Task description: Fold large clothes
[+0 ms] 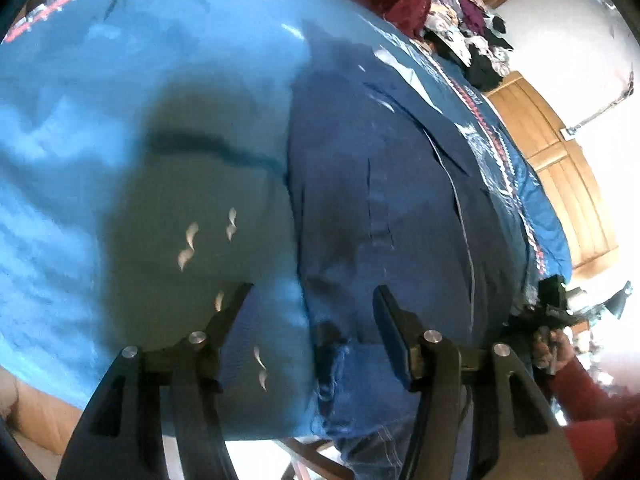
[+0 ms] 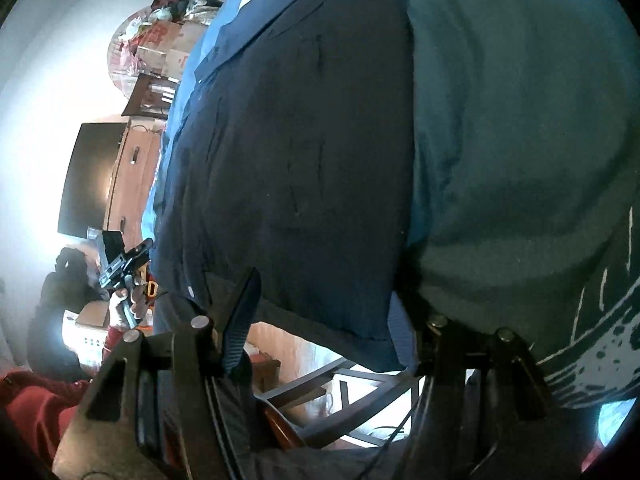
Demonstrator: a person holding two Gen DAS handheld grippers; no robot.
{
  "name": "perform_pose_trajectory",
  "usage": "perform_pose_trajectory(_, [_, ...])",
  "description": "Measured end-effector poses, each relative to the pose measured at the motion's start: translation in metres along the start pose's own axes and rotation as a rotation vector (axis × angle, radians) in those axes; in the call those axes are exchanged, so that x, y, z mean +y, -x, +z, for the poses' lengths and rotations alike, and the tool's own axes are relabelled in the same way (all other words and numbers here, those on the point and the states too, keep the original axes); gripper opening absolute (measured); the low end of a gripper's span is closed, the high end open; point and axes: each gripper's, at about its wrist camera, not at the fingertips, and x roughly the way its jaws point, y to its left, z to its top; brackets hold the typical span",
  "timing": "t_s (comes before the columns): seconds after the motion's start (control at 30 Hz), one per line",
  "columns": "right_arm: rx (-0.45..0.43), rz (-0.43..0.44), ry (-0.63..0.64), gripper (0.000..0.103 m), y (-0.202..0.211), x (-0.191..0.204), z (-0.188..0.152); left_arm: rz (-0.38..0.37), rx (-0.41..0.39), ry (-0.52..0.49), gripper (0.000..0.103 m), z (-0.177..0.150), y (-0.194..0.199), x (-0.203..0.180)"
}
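Both cameras are pretty much buried in fabric here. In the left wrist view the left claw sits at the bottom centre with its jaws spread wide, released, nothing pinched between them. Right in front of it is a dark navy shirt filling the middle and right of the frame, laid over a lighter blue bedspread that takes up the whole left side. A big shadow falls on the blue cloth just above the left finger. A patterned red and white border runs along the bedspread's edge down the right side. Upper right there's a heap of clothes and wooden panelling behind it. Far lower right you can see the other claw held by a hand with a red sleeve.

In the right wrist view the right claw is at the bottom centre, jaws apart too; the navy shirt's lower hem hangs right between the fingers, but I can't tell if either one touches it. The shirt fills the centre, with a teal garment with white print covering the right side. On the left of the frame there's a dark TV screen and the other claw small in a hand. A chair frame shows below the hem.
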Motion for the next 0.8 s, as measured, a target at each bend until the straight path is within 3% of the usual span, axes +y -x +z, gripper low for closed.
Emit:
perform_pose_trajectory(0.1, [0.003, -0.001, 0.008, 0.06, 0.002, 0.002, -0.001, -0.053, 0.052, -0.037, 0.048, -0.007, -0.011, -0.012])
perform_pose_trajectory(0.13, [0.002, -0.001, 0.011, 0.06, 0.003, 0.002, -0.002, -0.038, 0.051, -0.045, 0.046, -0.009, -0.013, -0.014])
perform_pose_trajectory(0.23, [0.001, -0.011, 0.017, 0.06, 0.001, 0.002, -0.004, -0.048, 0.04, 0.007, 0.036, -0.008, -0.014, -0.003])
perform_pose_trajectory(0.3, [-0.007, -0.022, 0.018, 0.06, -0.001, 0.002, -0.004, -0.048, 0.046, 0.016, 0.034, -0.008, -0.019, 0.002])
perform_pose_trajectory(0.37, [-0.027, -0.06, 0.033, 0.03, 0.001, 0.007, -0.006, -0.046, 0.043, 0.018, 0.033, -0.009, -0.019, 0.001])
perform_pose_trajectory(0.4, [-0.047, -0.079, 0.034, 0.009, 0.006, 0.01, -0.007, -0.045, 0.032, 0.028, 0.023, -0.01, -0.016, 0.0])
perform_pose_trajectory(0.43, [-0.07, -0.058, 0.026, 0.006, 0.013, 0.013, -0.009, -0.07, 0.018, 0.047, 0.012, -0.011, -0.012, -0.003])
perform_pose_trajectory(0.53, [-0.164, 0.055, 0.021, 0.004, 0.043, 0.032, -0.014, -0.186, -0.055, 0.098, 0.012, -0.008, 0.005, -0.015])
perform_pose_trajectory(0.63, [-0.224, 0.111, 0.031, 0.002, 0.064, 0.049, -0.013, -0.319, -0.155, 0.15, 0.012, 0.006, 0.028, -0.022])
perform_pose_trajectory(0.8, [-0.31, 0.189, 0.027, 0.001, 0.097, 0.064, 0.009, -0.449, -0.282, 0.164, 0.012, 0.049, 0.057, -0.041])
